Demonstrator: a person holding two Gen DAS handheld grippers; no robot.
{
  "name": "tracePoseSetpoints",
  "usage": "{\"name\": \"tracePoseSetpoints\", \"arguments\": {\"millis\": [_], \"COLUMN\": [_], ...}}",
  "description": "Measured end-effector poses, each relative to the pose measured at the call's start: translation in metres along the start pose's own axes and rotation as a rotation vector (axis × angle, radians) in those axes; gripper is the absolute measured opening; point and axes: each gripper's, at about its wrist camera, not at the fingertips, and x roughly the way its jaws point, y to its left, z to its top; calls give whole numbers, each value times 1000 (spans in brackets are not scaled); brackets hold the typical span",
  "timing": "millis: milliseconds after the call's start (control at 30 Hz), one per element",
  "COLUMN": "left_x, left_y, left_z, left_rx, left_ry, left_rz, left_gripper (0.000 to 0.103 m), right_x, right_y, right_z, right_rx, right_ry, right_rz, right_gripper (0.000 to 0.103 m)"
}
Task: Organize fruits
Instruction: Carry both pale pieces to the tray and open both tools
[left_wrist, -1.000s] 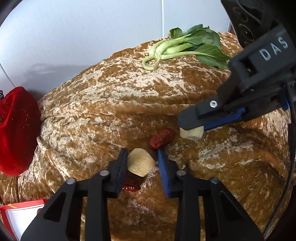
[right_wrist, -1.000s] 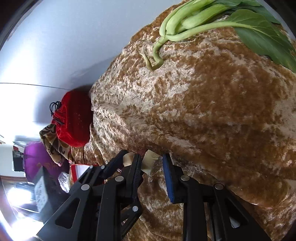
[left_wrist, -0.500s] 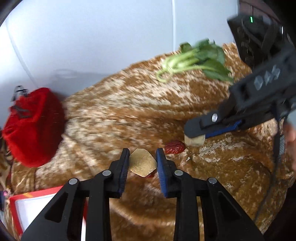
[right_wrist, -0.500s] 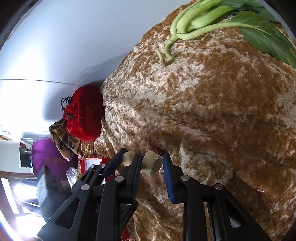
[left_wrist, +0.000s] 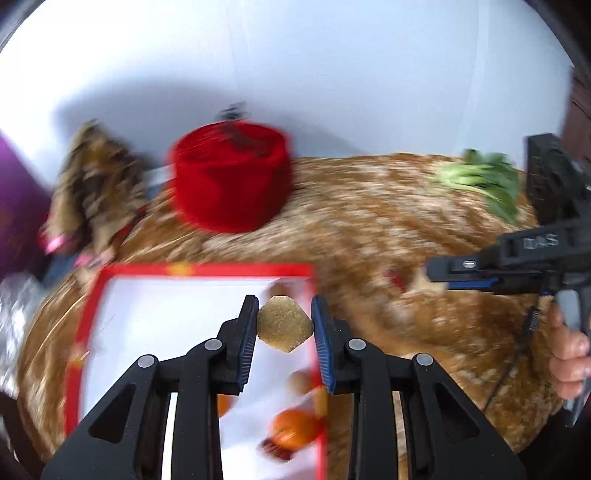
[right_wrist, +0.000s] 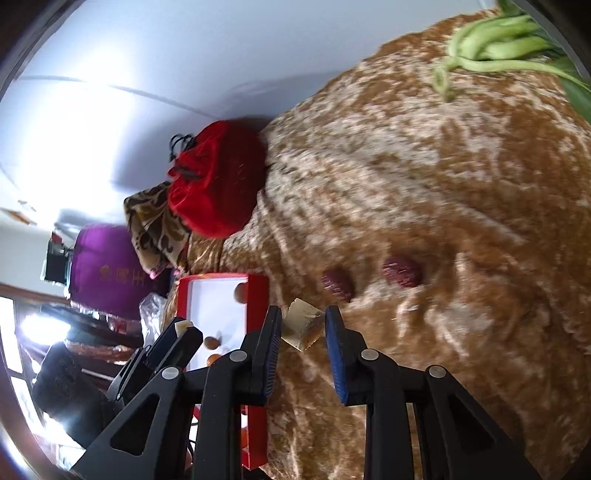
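My left gripper (left_wrist: 284, 322) is shut on a flat tan six-sided piece (left_wrist: 283, 326) and hangs above the right part of a white tray with a red rim (left_wrist: 207, 269). In the tray lie an orange (left_wrist: 293, 428), a round brown fruit (left_wrist: 299, 382) and a dark red date (left_wrist: 273, 448). My right gripper (right_wrist: 303, 326) is shut on a pale wedge-shaped piece (right_wrist: 301, 325) above the brown velvet cloth (right_wrist: 443, 184), just right of the tray's red rim (right_wrist: 258, 306). Two red dates (right_wrist: 337, 282) (right_wrist: 400, 271) lie on the cloth beyond it.
A red velvet pouch (left_wrist: 229, 177) and a patterned cloth (left_wrist: 96, 184) sit at the back by the white wall. Leafy greens (left_wrist: 480, 181) lie at the far right. A purple bag (right_wrist: 107, 273) stands past the table's left end. A person's hand (left_wrist: 569, 354) holds the right gripper.
My left gripper rose and swung left with the tan piece, from above the cloth to above the tray. The right gripper lifted with its pale piece, and two dates now show on the cloth.
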Motion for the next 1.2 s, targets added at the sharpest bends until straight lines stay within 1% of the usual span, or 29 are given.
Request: {"name": "tracePoseSetpoints", "arguments": {"millis": [67, 133, 200, 300, 400, 533, 667, 800, 900, 1200], "left_x": [-4, -7, -7, -3, 5, 16, 18, 27, 28, 28], "left_y": [17, 34, 44, 53, 50, 45, 47, 49, 48, 47], "left_z": [-13, -27, -37, -41, -42, -41, -40, -43, -44, -44], "left_rx": [-46, -91, -110, -126, -79, -49, -32, -17, 1, 12], "left_ry": [7, 23, 38, 57, 84, 118, 127, 165, 164, 165], "left_rz": [40, 104, 140, 138, 173, 150, 158, 180, 196, 207], "left_gripper": [27, 27, 27, 27, 27, 27, 27, 27, 27, 27], "right_x": [6, 14, 25, 40, 51, 69, 83, 92, 100, 105], "right_y": [12, 26, 43, 64, 80, 97, 103, 101, 100, 101], "right_z": [-6, -14, -23, -40, -55, -71, -76, -75, -76, -79], "right_rx": [-40, -83, -133, -195, -255, -320, -337, -339, -339, -356], "right_ry": [13, 28, 48, 71, 89, 102, 115, 113, 121, 131], "right_rz": [16, 33, 53, 75, 77, 57, 50, 44, 34, 20], "right_gripper": [25, 25, 25, 24, 25, 25, 25, 25, 25, 26]}}
